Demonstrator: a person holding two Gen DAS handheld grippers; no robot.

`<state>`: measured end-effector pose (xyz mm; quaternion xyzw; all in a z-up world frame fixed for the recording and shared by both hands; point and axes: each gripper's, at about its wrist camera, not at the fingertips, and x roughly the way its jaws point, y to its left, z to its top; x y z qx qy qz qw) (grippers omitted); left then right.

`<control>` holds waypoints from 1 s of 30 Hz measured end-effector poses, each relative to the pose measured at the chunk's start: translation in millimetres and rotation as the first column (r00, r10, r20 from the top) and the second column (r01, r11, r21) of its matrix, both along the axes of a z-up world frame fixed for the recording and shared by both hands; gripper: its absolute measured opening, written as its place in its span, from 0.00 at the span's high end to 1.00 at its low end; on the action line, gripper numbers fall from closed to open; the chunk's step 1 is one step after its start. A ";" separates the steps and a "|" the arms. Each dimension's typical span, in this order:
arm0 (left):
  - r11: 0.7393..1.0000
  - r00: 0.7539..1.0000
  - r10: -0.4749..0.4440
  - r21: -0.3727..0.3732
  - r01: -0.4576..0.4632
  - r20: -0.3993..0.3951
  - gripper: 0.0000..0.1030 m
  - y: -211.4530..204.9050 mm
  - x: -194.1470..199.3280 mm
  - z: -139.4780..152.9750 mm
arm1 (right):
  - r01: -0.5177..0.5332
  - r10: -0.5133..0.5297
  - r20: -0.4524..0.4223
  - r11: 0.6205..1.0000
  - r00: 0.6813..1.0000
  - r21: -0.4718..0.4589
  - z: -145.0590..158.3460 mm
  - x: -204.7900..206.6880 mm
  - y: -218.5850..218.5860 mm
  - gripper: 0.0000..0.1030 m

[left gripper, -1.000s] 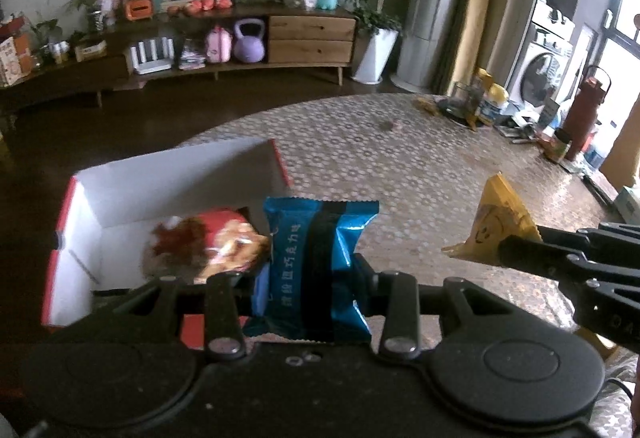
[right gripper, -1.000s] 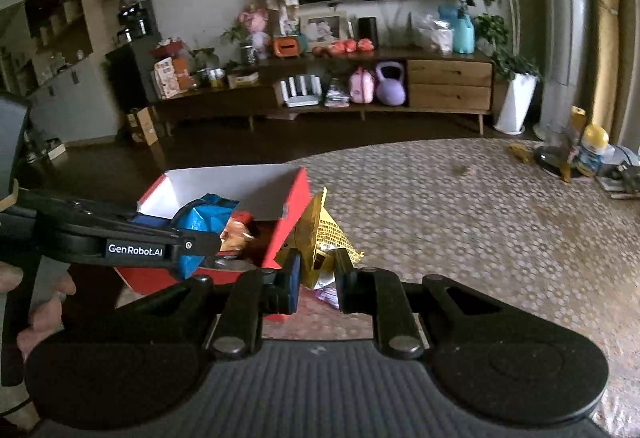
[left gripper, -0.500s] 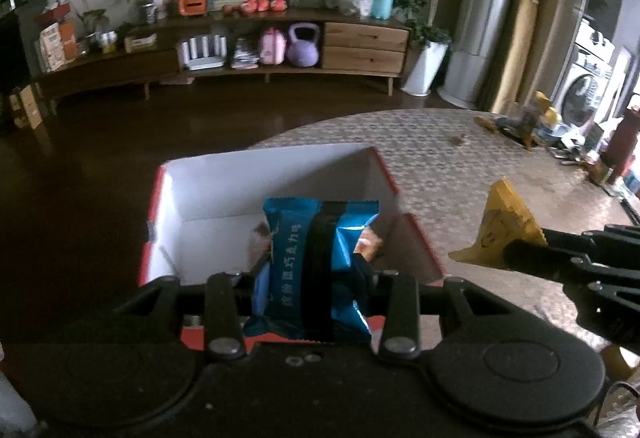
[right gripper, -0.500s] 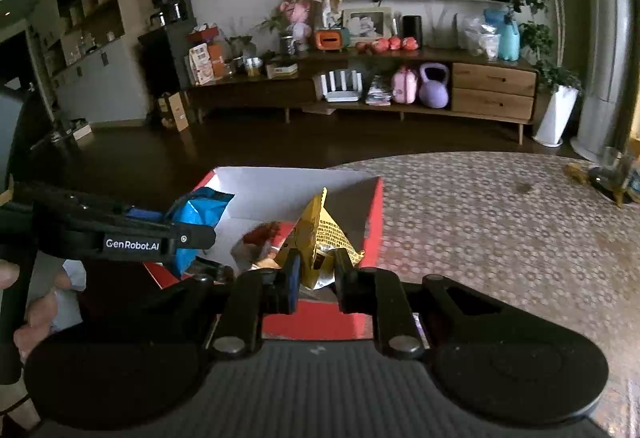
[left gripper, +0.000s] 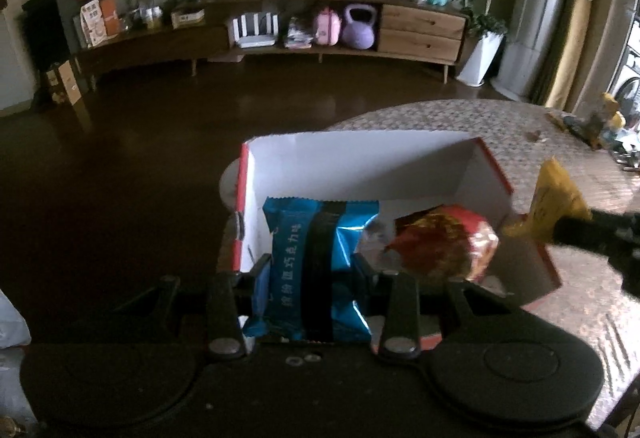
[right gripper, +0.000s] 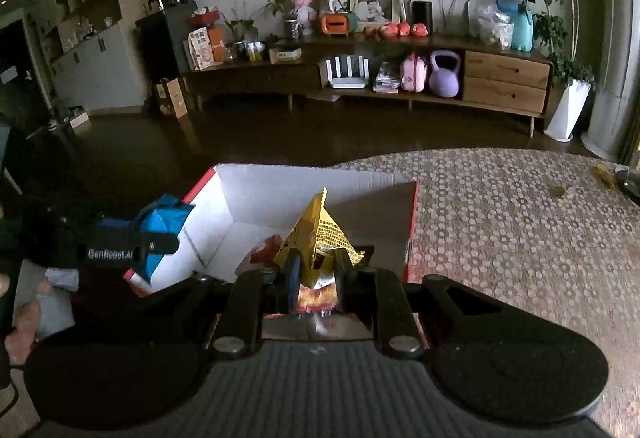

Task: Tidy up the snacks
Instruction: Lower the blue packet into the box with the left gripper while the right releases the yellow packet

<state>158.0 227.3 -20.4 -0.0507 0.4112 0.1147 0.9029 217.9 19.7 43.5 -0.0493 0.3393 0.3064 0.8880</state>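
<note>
An open cardboard box, red outside and white inside, sits at the table's left edge. My left gripper is shut on a blue snack packet and holds it over the box's near left corner. My right gripper is shut on a yellow snack packet above the box's near right side; from the left wrist that packet shows at the box's right wall. A red and orange snack bag lies inside the box.
The round table with a patterned cloth stretches right of the box. Small clutter stands at its far right edge. Dark floor and a long wooden sideboard lie beyond. A person's hand holds the left gripper's handle.
Both grippers have carried their packets leftward over the box. The blue packet now hangs at the box's left corner, and the yellow one has come from beside the box's right wall to above its inside.
</note>
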 end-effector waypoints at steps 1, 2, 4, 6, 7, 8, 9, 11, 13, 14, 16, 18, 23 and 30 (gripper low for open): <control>1.000 1.000 0.003 0.002 -0.003 -0.009 0.63 2.2 3.1 -3.8 | 0.003 -0.003 -0.002 1.000 1.000 -0.003 -1.6 3.5 3.8 0.84; 1.000 1.000 0.004 0.007 -0.004 -0.016 0.63 3.8 4.8 -7.1 | 0.008 -0.008 -0.005 1.000 1.000 -0.005 -3.4 8.4 5.6 0.84; 1.000 1.000 0.002 0.018 -0.001 -0.031 0.63 4.4 9.4 -14.2 | 0.017 -0.017 -0.008 1.000 1.000 -0.014 -7.4 17.6 10.5 0.84; 1.000 0.999 0.001 0.022 0.000 -0.042 0.63 5.1 14.3 -19.9 | 0.022 -0.023 -0.016 1.000 1.000 -0.022 -12.1 27.1 14.3 0.84; 1.000 0.999 0.000 0.023 0.001 -0.047 0.63 5.8 17.0 -22.0 | 0.023 -0.023 -0.019 0.999 1.000 -0.026 -14.8 30.7 16.8 0.84; 1.000 0.999 0.002 0.024 0.000 -0.052 0.63 7.1 19.4 -24.2 | 0.023 -0.024 -0.023 0.999 0.999 -0.031 -17.5 34.5 18.3 0.84; 1.000 0.998 0.002 0.025 -0.001 -0.058 0.63 7.8 22.8 -26.6 | 0.024 -0.025 -0.025 0.999 0.999 -0.036 -19.6 37.5 20.4 0.84; 1.000 0.998 0.004 0.030 -0.002 -0.066 0.63 7.1 26.3 -30.4 | 0.024 -0.026 -0.029 0.999 0.999 -0.045 -23.9 43.9 22.7 0.84; 0.999 0.997 0.003 0.034 0.000 -0.073 0.63 7.1 31.1 -33.1 | 0.025 -0.027 -0.033 0.998 0.999 -0.051 -28.7 49.1 24.5 0.84; 0.999 0.997 0.002 0.036 0.000 -0.077 0.63 5.8 32.4 -35.0 | 0.026 -0.028 -0.036 0.998 0.999 -0.055 -30.6 52.0 25.7 0.84; 0.999 0.996 0.003 0.038 0.001 -0.088 0.63 5.9 35.8 -40.0 | 0.026 -0.029 -0.044 0.998 0.999 -0.060 -35.6 56.4 28.7 0.84; 0.999 0.994 -0.001 0.041 0.006 -0.105 0.63 4.1 37.9 -46.2 | 0.025 -0.028 -0.052 0.997 0.998 -0.068 -39.9 60.0 30.6 0.84; 0.999 0.991 -0.006 0.045 0.012 -0.137 0.63 2.0 41.5 -53.7 | 0.024 -0.029 -0.077 0.997 0.997 -0.073 -49.6 62.6 31.9 0.83; 0.994 0.984 -0.038 0.091 0.054 -0.173 0.62 -8.7 40.2 -58.0 | 0.025 -0.031 -0.083 0.997 0.996 -0.072 -49.9 64.0 31.5 0.83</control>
